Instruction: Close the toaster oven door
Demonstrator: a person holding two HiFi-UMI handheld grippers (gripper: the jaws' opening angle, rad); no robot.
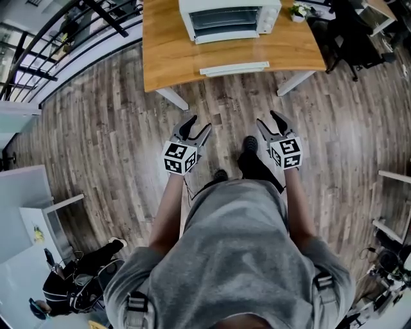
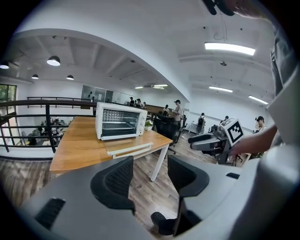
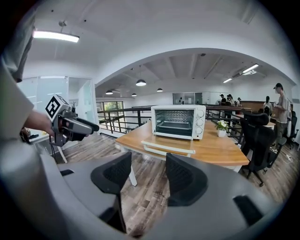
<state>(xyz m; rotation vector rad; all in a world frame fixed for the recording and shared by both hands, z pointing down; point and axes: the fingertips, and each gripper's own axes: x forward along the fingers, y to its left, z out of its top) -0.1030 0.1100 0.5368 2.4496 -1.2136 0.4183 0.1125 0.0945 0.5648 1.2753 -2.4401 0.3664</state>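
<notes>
sitting on the wooden desk, the white toaster oven is leaving its door lying open by the desk's near edge. the left gripper and the right gripper are hovering over the floor, well apart from it, jaws wide, holding nothing.

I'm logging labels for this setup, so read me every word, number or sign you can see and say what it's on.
No text can be read anywhere in these views.
Oven, knob panel: any print is too small to read.
Marker cubes: black-and-white square patterns only, no words or numbers.
</notes>
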